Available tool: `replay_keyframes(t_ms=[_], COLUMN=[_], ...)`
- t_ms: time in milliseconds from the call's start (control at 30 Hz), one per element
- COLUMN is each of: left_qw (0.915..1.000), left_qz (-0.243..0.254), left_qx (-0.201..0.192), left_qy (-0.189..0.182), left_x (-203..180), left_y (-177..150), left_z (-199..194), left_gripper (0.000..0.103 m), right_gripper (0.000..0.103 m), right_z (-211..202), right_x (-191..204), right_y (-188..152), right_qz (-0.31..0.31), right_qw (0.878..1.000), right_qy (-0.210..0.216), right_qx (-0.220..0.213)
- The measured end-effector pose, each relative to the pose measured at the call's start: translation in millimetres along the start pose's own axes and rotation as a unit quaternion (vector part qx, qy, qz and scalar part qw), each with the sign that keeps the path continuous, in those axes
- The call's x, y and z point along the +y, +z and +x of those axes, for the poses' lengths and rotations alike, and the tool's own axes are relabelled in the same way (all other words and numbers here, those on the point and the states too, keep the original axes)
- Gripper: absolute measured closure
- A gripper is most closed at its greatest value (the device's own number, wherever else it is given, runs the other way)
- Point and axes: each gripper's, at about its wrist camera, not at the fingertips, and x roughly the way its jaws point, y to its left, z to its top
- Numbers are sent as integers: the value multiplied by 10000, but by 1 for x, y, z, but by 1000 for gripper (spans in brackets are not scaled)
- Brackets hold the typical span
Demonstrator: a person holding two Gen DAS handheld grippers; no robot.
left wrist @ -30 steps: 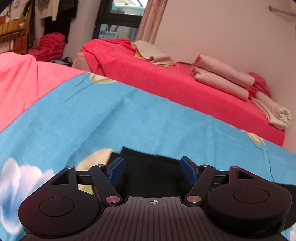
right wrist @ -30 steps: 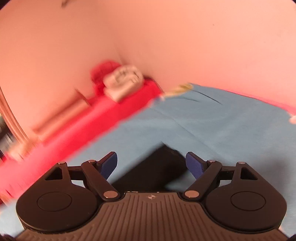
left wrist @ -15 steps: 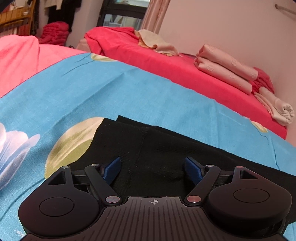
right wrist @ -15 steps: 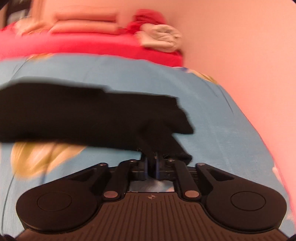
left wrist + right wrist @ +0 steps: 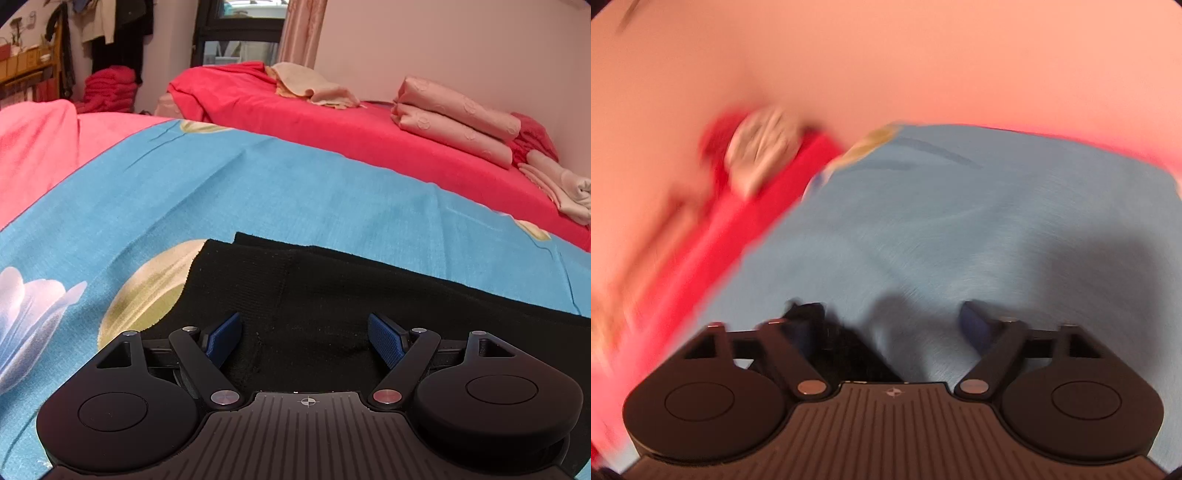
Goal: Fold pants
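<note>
The left hand-held gripper (image 5: 304,341) hovers spread apart over black pants (image 5: 369,295) lying flat on the blue bedsheet (image 5: 277,192). Beyond it, folded pink blankets (image 5: 454,118) sit on a red bed (image 5: 332,125). The right hand-held gripper (image 5: 892,325), blurred, is also spread, pants edge (image 5: 846,350) by its left finger.

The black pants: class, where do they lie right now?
In the left wrist view, the black pants lie flat on the blue sheet, directly under the open left gripper, beside the sheet's yellow print.

Warm dim light, right-wrist motion blur
</note>
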Motion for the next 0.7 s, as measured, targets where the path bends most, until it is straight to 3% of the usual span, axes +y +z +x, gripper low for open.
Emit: replay_keyframes(t_ms=[67,133,200,233,300,333,400,433,500,533,567,633,700], left_qw=[9999,9996,9989,9986,9981,9980,9980,9980,9981,9981,9981,9979,9975], left_qz=[-86,-228,-432,-513,-585,-588,-594,-598,-588,-581,-570,-547,-513], left_qx=[-57,-163,-167,-129,-136,-154,-176,-183,-184,-184,-209,-317,-369], left_qy=[-6,16,-35,-62,-144,-153,-129,-111,-81,-68,-37,125,301], left_x=[3,7,15,18,22,22,22,22,22,21,20,20,20], left_y=[0,1,2,2,2,2,1,1,1,1,1,2,3], left_z=[-2,-7,-8,-7,-8,-9,-10,-10,-10,-10,-11,-16,-22], left_gripper=[0,0,0,0,0,0,0,0,0,0,0,0,0], right_gripper=[19,18,14,10,16,38,19,8,19,31,27,20,21], right_z=[-11,-28,-36,-32,-4,-2,-15,-14,-1,-4,-11,-33,-49], right_x=[-7,4,28,43,67,73,77,79,90,94,98,110,134], right_y=[2,-5,-8,-10,-6,-5,-2,-2,-10,-17,-22,-38,-62], right_qz=[449,276,-545,-1060,-1893,-1942,-1636,-1618,-2261,-2576,-2728,-2947,-3319], right_qw=[9989,9991,9965,9911,9752,9738,9839,9843,9640,9548,9520,9517,9417], right_qy=[-102,-329,-442,-659,-931,-853,-534,-454,-758,-970,-1079,-680,-4], right_qx=[119,-12,-455,-468,670,823,485,539,1177,1120,873,526,551])
